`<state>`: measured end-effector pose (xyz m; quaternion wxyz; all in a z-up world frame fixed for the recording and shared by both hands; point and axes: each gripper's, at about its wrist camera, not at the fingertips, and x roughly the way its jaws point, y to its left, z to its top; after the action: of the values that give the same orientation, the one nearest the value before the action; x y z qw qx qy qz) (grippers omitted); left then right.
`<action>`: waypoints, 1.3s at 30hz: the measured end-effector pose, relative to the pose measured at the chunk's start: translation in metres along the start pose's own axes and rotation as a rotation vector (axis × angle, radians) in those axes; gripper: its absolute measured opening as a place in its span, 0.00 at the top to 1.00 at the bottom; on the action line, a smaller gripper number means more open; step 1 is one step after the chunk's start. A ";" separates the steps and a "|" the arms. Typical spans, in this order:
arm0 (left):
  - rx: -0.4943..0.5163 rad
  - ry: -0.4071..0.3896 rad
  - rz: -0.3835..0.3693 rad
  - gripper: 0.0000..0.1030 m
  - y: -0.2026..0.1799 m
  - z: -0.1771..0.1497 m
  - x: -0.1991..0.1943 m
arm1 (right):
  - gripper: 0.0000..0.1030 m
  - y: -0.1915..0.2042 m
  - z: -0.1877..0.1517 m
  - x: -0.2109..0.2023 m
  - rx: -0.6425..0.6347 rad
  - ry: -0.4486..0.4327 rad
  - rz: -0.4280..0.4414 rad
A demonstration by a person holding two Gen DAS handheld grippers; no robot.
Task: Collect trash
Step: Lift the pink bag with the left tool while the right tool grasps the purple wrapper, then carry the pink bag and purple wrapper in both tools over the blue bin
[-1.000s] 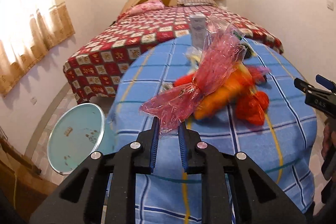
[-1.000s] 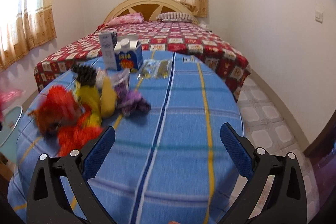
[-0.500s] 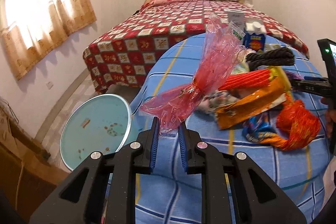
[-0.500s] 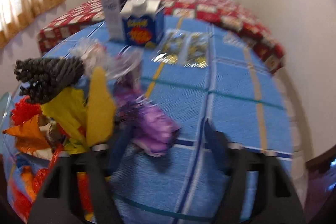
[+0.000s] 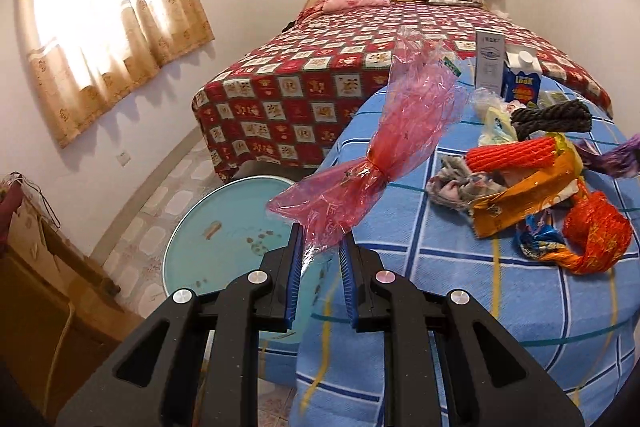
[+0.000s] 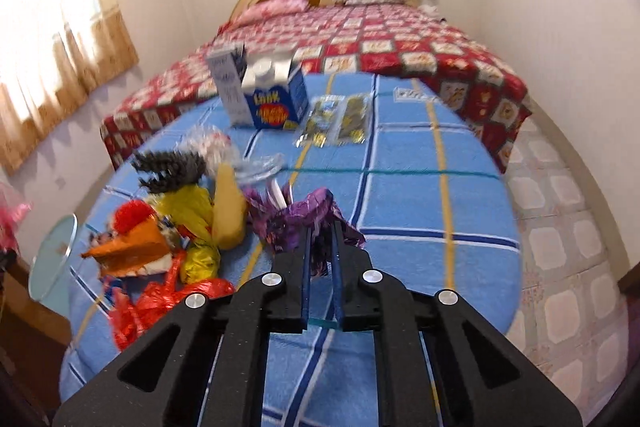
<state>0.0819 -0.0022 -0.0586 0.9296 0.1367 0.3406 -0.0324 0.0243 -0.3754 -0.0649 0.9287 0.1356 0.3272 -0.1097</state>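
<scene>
Red wrapper [image 5: 384, 155] in left tool [image 5: 320, 247], long axis rising up-right

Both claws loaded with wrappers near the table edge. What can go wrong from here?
1. The left claw pinches only the tail of the red cellophane wrapper; it could slip out.
2. The right claw, just closed on the purple wrapper, may snag the neighbouring yellow wrapper.

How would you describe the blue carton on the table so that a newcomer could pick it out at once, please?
Look at the round table with the blue checked cloth, at its far edge nearest the bed. There the blue carton stands upright beside a taller white box. It alone is blue, with a white cap and an orange-and-yellow splash on its front.
</scene>
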 end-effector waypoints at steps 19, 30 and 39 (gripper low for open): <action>0.001 0.079 0.027 0.82 0.013 -0.026 0.024 | 0.38 -0.004 -0.024 -0.018 -0.205 -0.040 -0.113; 0.011 0.081 0.022 0.82 0.010 -0.029 0.022 | 0.61 0.006 -0.028 0.061 -0.291 0.181 -0.096; -0.016 0.062 0.057 0.82 0.025 -0.021 0.011 | 0.74 0.007 -0.006 -0.008 -0.177 0.027 -0.055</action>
<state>0.0812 0.0284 -0.0758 0.9203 0.1399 0.3653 0.0009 0.0165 -0.3660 -0.0625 0.9292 0.0455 0.3517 -0.1038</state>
